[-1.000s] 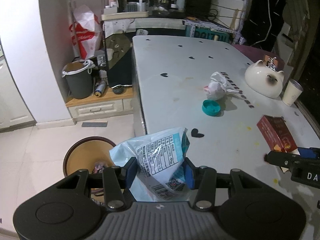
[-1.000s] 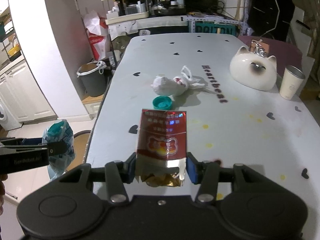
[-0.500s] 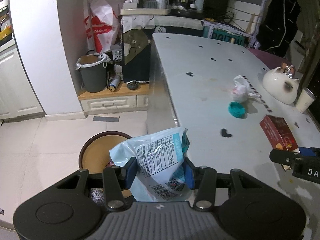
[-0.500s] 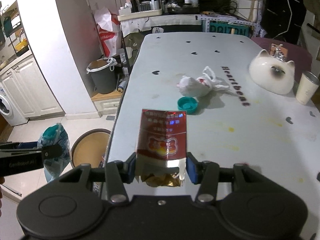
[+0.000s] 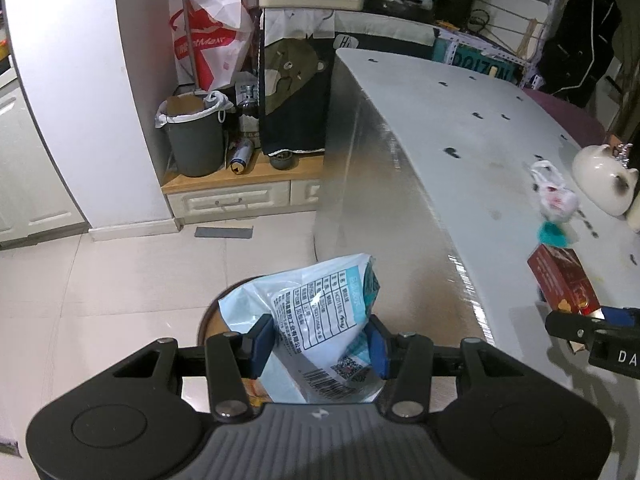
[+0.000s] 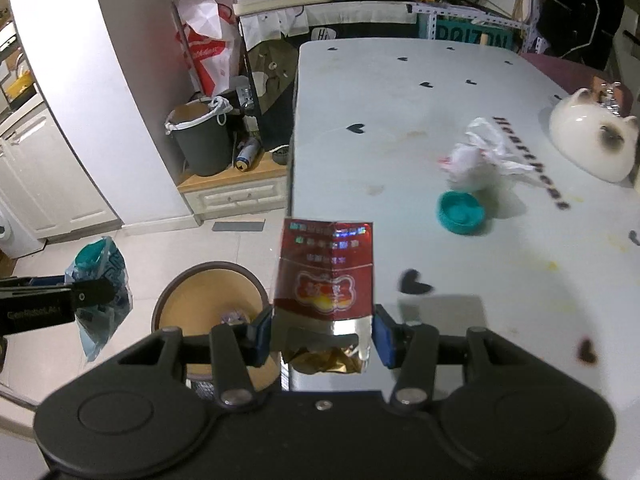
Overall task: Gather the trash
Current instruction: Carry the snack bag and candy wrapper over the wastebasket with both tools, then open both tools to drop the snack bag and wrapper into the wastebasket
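Observation:
My left gripper [image 5: 320, 346] is shut on a white and teal snack bag [image 5: 316, 320], held over the floor above the round brown trash bin [image 5: 208, 320], which the bag mostly hides. In the right wrist view the bag [image 6: 100, 284] hangs left of the bin [image 6: 208, 304]. My right gripper [image 6: 322, 338] is shut on a red cigarette pack [image 6: 326, 276], at the table's left edge beside the bin. The pack also shows in the left wrist view [image 5: 564, 284]. A crumpled white plastic bag [image 6: 476, 156] and a teal lid [image 6: 460, 212] lie on the white table [image 6: 400, 120].
A cat-shaped ceramic bowl [image 6: 592, 144] sits at the table's right. A grey lined bucket [image 6: 200, 140] and a spray can [image 6: 246, 154] stand on a low wooden cabinet [image 6: 236, 188] by the wall. A red and white shopping bag [image 6: 206, 52] hangs behind.
Both grippers have swung left, off the table toward the floor bin, each still holding its item. The bin now lies right under the snack bag.

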The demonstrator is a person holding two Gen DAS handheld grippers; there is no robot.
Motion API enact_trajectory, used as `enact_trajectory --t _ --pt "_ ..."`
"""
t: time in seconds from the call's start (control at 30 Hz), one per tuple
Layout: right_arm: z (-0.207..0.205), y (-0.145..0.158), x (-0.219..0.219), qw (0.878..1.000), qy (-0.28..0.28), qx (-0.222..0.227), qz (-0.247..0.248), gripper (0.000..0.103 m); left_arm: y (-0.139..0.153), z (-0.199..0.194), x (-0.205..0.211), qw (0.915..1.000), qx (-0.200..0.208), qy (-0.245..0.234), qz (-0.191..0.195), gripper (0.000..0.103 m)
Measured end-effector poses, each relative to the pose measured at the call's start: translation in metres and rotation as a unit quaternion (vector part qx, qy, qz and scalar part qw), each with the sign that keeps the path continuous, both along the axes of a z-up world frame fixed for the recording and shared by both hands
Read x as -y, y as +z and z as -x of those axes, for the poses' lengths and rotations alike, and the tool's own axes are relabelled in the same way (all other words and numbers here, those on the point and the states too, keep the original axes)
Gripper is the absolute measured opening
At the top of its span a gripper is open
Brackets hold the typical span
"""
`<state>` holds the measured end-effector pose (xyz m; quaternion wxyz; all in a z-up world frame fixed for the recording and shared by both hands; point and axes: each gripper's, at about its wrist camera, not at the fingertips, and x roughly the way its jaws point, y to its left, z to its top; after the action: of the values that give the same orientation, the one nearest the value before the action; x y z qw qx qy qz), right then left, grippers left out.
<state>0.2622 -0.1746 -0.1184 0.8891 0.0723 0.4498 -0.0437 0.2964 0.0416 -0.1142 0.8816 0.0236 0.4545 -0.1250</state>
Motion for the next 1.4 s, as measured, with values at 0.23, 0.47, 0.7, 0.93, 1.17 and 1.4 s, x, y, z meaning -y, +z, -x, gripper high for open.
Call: enact_trajectory --t 0.23,0.47,0.7,0.93,1.17,1.4 --pt "-0.051 -0.017 -0.036 1.0 -0.003 -0.014 -0.005 0.05 -0.015 -0.053 -0.039 0.9999 -0.017 0.001 -0.002 0.049" --pt "-0.099 -0.04 -0.06 0.999 0.011 -0.042 -0.009 0.05 -0.039 -0.104 -0.068 0.9984 -0.053 0.017 0.011 0.049" --pt "-0.137 -0.078 -0.076 0.995 0.023 -0.093 -0.035 0.05 -0.106 -0.142 -0.082 0.9865 -0.159 0.0 0.041 0.049" --pt "-0.164 -0.142 -0.094 0.98 0.031 -0.175 -0.086 0.05 -0.175 -0.162 -0.083 0.9715 -0.233 -0.001 0.042 0.049" --pt "-0.171 -0.212 -0.109 0.963 -0.023 -0.231 -0.139 0.052 -0.214 -0.17 -0.1 0.9611 -0.265 0.039 0.069 0.05" --pt "-0.171 -0.249 -0.122 0.949 -0.037 -0.272 -0.159 0.057 -0.23 -0.174 -0.117 0.9548 -0.277 0.069 0.083 0.05"
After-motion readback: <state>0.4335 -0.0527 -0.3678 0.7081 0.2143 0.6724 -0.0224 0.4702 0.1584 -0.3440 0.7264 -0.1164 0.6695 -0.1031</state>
